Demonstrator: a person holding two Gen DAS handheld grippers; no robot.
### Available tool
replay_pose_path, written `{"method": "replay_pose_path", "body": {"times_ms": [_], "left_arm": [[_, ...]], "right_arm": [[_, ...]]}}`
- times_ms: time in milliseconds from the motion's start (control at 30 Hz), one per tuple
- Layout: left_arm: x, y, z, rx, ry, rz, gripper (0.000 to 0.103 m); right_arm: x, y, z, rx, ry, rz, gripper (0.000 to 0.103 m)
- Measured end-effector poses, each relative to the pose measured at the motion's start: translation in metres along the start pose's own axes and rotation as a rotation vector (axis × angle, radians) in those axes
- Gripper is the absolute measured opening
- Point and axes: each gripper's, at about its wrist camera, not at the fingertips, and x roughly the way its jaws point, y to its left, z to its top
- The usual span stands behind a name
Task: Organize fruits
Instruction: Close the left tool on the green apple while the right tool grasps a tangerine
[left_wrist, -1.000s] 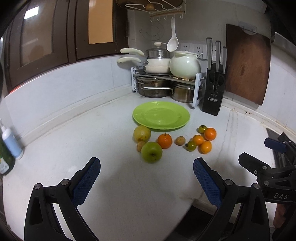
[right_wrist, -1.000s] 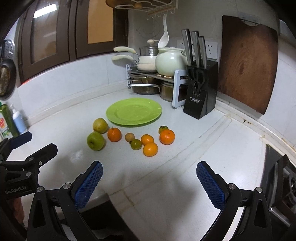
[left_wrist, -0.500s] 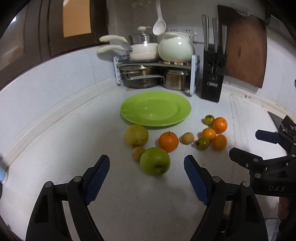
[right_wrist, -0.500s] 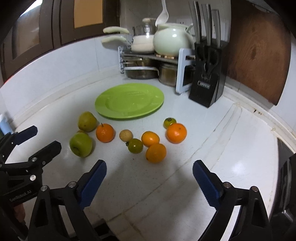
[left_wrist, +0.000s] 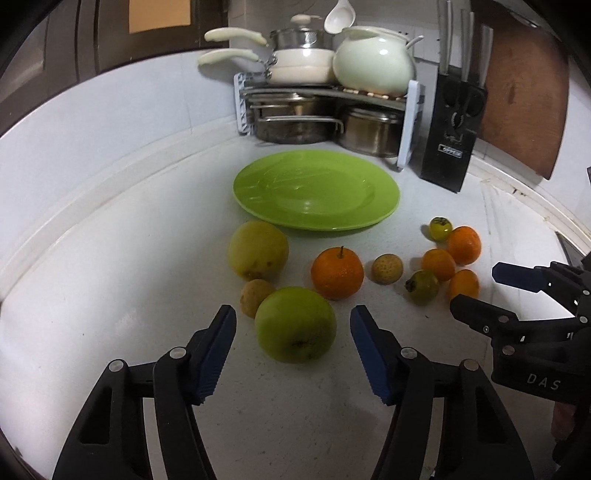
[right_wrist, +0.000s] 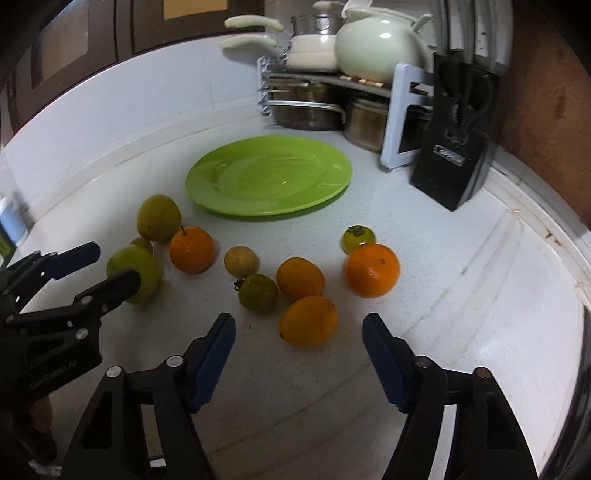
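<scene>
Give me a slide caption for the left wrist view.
Left gripper, jaws closing, straddles a green apple untouched, short of the green plate.

Both claws tilt downward side by side, the left claw and right claw each part-open, their jaws having just been closing, pads gripping nothing.

Green plate bare, flat on counter. Loose fruit in front: green apple nearest, yellowish pear, stemmed orange, several small oranges (right cluster, touching).
</scene>
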Motion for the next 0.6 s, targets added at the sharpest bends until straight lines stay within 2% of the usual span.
{"method": "replay_pose_path", "body": {"times_ms": [100, 300, 467, 600], "left_arm": [[0.005, -0.001, 0.0, -0.009, 0.014, 0.007, 0.059], [0.012, -0.004, 0.0, -0.018, 0.042, 0.002, 0.056], [0.014, -0.006, 0.001, -0.016, 0.041, 0.017, 0.05], [0.014, -0.008, 0.001, -0.007, 0.038, 0.021, 0.05]], "right_arm": [[0.007, -0.003, 0.0, 0.0, 0.018, 0.025, 0.064], [0.016, -0.008, 0.002, 0.003, 0.039, 0.049, 0.056], [0.019, -0.011, 0.003, 0.011, 0.044, 0.055, 0.046], [0.02, -0.012, 0.002, 0.011, 0.048, 0.06, 0.04]]}}
